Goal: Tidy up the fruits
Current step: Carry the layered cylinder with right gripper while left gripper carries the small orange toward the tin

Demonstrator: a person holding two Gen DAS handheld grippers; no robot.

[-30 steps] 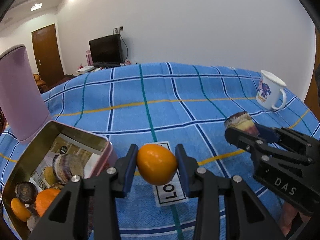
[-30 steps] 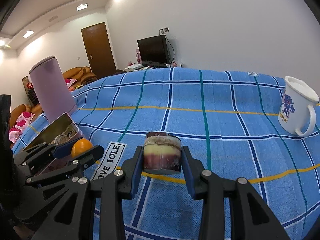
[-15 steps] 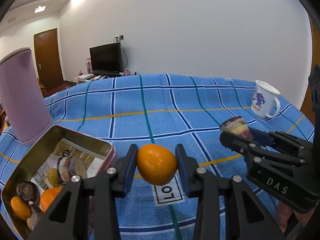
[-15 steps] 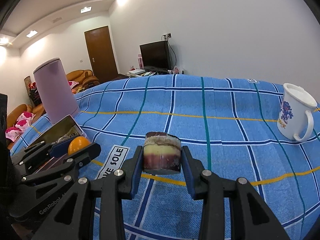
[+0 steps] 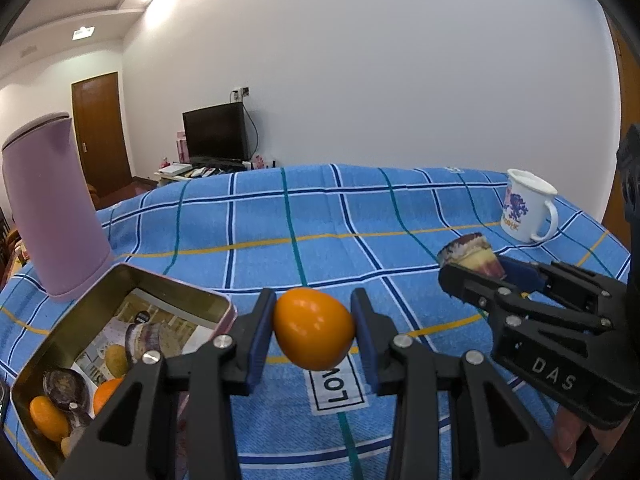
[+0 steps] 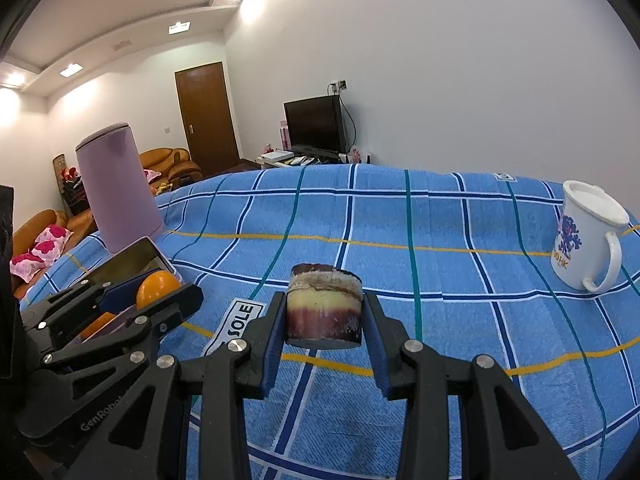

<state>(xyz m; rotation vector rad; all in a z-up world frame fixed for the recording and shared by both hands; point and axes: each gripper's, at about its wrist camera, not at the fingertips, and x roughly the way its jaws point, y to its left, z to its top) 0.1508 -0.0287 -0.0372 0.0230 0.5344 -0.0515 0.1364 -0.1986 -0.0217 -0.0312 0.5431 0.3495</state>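
Observation:
My left gripper (image 5: pixel 313 326) is shut on a small orange fruit (image 5: pixel 313 328) and holds it above the blue checked cloth, just right of an open metal tin (image 5: pixel 176 286). Inside the tin lie several fruits: orange ones (image 5: pixel 48 416), a dark one (image 5: pixel 64 386) and a purple-and-yellow chunk (image 5: pixel 142 338). My right gripper (image 6: pixel 324 318) is shut on a purple-and-yellow sugarcane piece (image 6: pixel 324 306), held above the cloth. In the left wrist view that piece (image 5: pixel 472 256) and the right gripper (image 5: pixel 472 270) sit to the right. The right wrist view shows the orange fruit (image 6: pixel 156 286) in the left gripper (image 6: pixel 156 294) at the left.
A tall pink kettle (image 5: pixel 52 208) stands behind the tin at the left. A white printed mug (image 5: pixel 524 210) sits at the far right of the table (image 5: pixel 320 216). A white label (image 5: pixel 336 390) lies on the cloth below the orange fruit.
Both views have tilted upward a little, showing more wall and ceiling. The grips on the orange fruit and the sugarcane piece are unchanged.

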